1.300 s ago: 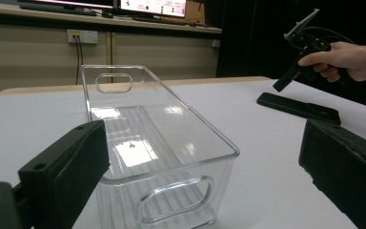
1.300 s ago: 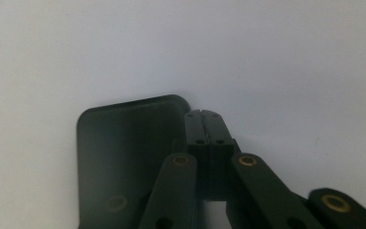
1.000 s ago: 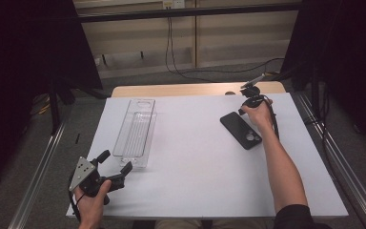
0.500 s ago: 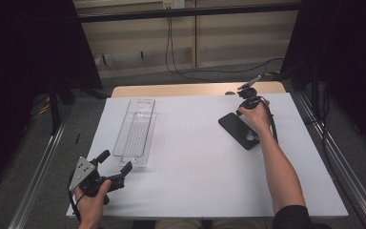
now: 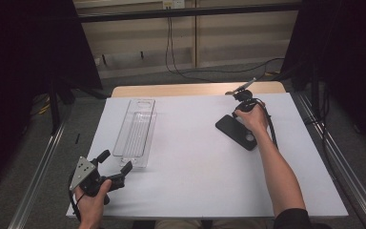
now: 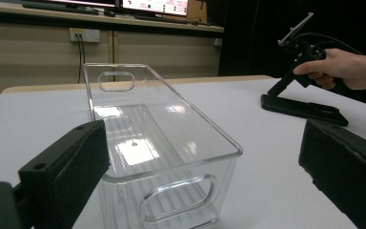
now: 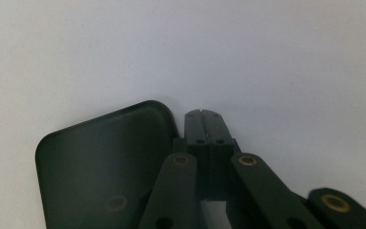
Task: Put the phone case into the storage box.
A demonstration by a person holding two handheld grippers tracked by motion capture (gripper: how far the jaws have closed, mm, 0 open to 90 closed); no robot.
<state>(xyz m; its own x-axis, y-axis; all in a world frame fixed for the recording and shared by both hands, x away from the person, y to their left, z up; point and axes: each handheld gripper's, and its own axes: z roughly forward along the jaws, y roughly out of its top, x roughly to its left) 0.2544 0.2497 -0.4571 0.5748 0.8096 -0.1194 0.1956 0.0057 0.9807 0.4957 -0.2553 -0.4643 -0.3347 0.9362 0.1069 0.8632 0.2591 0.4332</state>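
Note:
A flat black slab [image 5: 236, 132], like a phone lying face down, rests at the right of the white table [image 5: 195, 167]. My right gripper [image 5: 233, 114] points down at the slab's far corner. In the right gripper view its jaws [image 7: 203, 113] are shut together with nothing between them, right beside the slab's rounded corner [image 7: 105, 157]. A clear plastic tray [image 5: 136, 131] lies lengthwise at the left, empty. My left gripper [image 5: 115, 161] is held low near the front left edge, open, facing the tray's near end [image 6: 171, 191] from a short way off.
A strip of bare wooden tabletop [image 5: 195, 89] shows behind the white sheet. Metal rails [image 5: 38, 181] run along both sides of the table. Cables [image 5: 171, 52] hang down the back wall. In the left gripper view, the right hand and its gripper [image 6: 298, 47] stand over the slab [image 6: 305, 109].
The right hand with its shut gripper has shifted slightly to the left, and the black slab looks nudged a little the same way. The left hand has stayed put.

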